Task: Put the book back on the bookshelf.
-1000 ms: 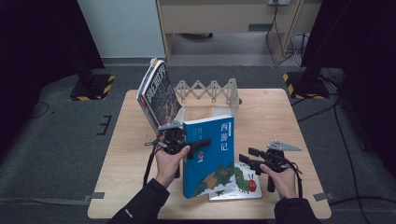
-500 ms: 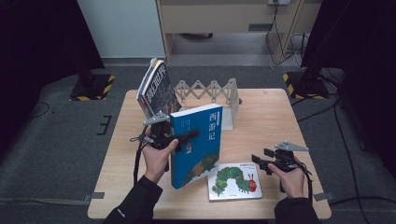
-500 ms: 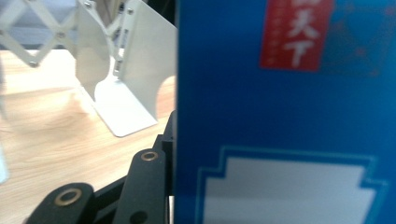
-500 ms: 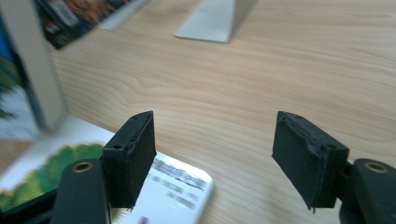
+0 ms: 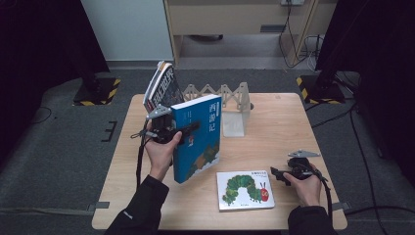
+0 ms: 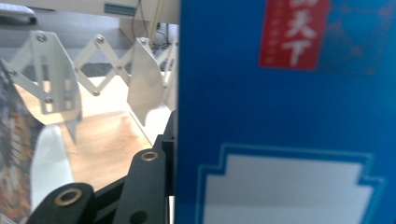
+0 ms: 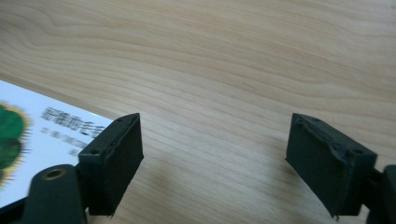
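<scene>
**Left jaws clamp the blue book upright; right jaws stand wide over bare wood**

In the high view the left gripper (image 5: pixel 182 132), left of centre, has its jaws closed on the spine-side edge of the blue book (image 5: pixel 200 137), which stands upright and slightly tilted, its lower edge near the worktop (image 5: pixel 279 122). In the left gripper view the blue cover takes up the right half of the frame, pressed against the one black jaw that shows at lower centre. Behind the book, in the upper middle of the high view, stands the folding rack (image 5: pixel 222 95), with a dark book (image 5: pixel 161 90) leaning at its left end.

The right gripper (image 5: pixel 275 174), at lower right of the high view, has just been opening. Its jaws are spread wide with nothing between them. The caterpillar book (image 5: pixel 244 189) lies flat just left of them; in the right gripper view its white corner sits beside the left-hand jaw.
</scene>
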A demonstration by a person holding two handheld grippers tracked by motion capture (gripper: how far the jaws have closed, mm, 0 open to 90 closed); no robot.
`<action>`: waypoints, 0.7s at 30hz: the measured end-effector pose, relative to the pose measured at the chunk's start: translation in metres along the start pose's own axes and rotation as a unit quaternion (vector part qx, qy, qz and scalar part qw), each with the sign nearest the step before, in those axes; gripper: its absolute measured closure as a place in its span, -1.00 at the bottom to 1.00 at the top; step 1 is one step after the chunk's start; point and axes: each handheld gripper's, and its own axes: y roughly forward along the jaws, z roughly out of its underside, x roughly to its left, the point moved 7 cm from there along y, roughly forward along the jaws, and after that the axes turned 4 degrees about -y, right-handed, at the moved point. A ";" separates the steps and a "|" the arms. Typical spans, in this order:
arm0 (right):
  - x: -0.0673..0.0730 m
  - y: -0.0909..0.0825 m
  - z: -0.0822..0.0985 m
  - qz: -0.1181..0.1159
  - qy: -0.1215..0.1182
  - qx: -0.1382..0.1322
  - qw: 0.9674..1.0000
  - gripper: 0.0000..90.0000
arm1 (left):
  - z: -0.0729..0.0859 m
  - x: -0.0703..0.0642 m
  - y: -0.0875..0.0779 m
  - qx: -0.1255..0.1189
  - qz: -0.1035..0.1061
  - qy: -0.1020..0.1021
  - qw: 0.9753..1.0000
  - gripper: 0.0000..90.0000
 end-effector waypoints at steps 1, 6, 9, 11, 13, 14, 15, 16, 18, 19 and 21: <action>-0.003 0.001 0.001 0.007 -0.001 0.005 1.000 -0.62 | -0.001 0.001 0.003 0.000 -0.006 0.001 1.000 0.33; -0.008 0.001 0.005 0.019 -0.006 0.010 1.000 -0.69 | -0.007 0.008 0.019 -0.001 -0.022 0.000 1.000 0.33; -0.010 0.002 0.007 0.018 -0.008 0.010 1.000 -0.71 | -0.013 0.013 0.029 -0.005 -0.030 -0.003 1.000 0.34; -0.012 0.002 0.007 0.023 -0.007 0.008 1.000 -0.72 | -0.018 0.015 0.035 -0.005 -0.041 0.000 0.999 0.34; -0.013 0.003 0.007 0.026 -0.003 0.004 1.000 -0.74 | -0.022 0.017 0.042 -0.005 -0.050 0.005 0.999 0.33; -0.014 0.003 0.008 0.028 -0.008 0.004 1.000 -0.76 | -0.025 0.017 0.045 -0.005 -0.056 0.008 0.998 0.34; -0.014 0.004 0.008 0.030 -0.010 0.003 0.999 -0.79 | -0.027 0.018 0.048 -0.008 -0.062 0.010 0.998 0.34; -0.013 0.005 0.008 0.030 -0.014 0.003 0.999 -0.82 | -0.029 0.018 0.052 -0.009 -0.069 0.015 0.997 0.34; -0.011 0.007 0.009 0.036 -0.023 0.000 0.999 -0.87 | -0.035 0.018 0.061 -0.011 -0.083 0.020 0.996 0.34; -0.011 0.008 0.009 0.041 -0.026 -0.005 0.999 -0.87 | -0.037 0.019 0.064 -0.010 -0.089 0.023 0.996 0.34; -0.010 0.008 0.010 0.041 -0.027 -0.007 0.999 -0.87 | -0.041 0.020 0.070 -0.012 -0.094 0.022 0.995 0.34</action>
